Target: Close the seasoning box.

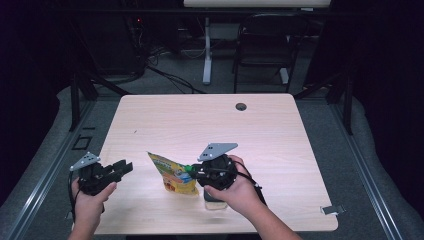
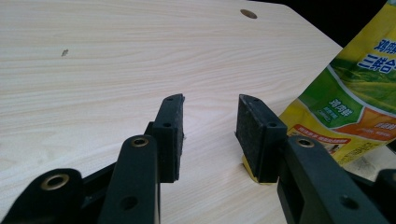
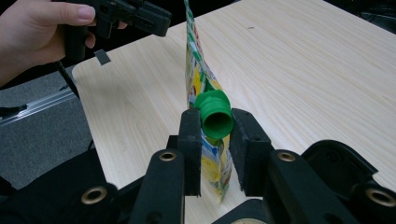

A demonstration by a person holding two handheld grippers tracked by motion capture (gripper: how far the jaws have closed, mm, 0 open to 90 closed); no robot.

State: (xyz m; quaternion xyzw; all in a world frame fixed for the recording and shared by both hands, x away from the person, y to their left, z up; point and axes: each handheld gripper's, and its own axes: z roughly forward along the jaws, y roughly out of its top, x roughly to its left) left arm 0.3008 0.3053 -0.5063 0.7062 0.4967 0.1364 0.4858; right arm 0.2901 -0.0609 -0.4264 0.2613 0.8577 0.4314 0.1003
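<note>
**R gripper on pouch at spout, L idle at table edge**

Status: the yellow/green spouted pouch stands upright near the front-middle of the table, tilted a bit. In the right gripper view the green spout sits between the jaws of the R gripper. The jaws bracket the pouch edge just under the spout. Looks like contact on both pads, so I read it as clamped on the pouch, though the grip is light and partly hidden by the spout. The spout mouth looks open, no cap that I can see.

L gripper has its jaws apart w/ nothing between them, just bare tabletop. It hangs at the front-left table edge, near the pouch but not touching. In its own view the pouch sits just to the side of one jaw.

Step, my read: R is steadying or lifting the pouch by its neck and L is waiting to assist.

Next move needs:
- R keeps firm hold below the spout. The film is thin and slippery, so it could slide out or fold.
- L comes in across the table to take the pouch body or bottom corner, jaws wide enough for the gusset.
- Keep the spout up. If contents are liquid, tilting risks a spill.
</note>
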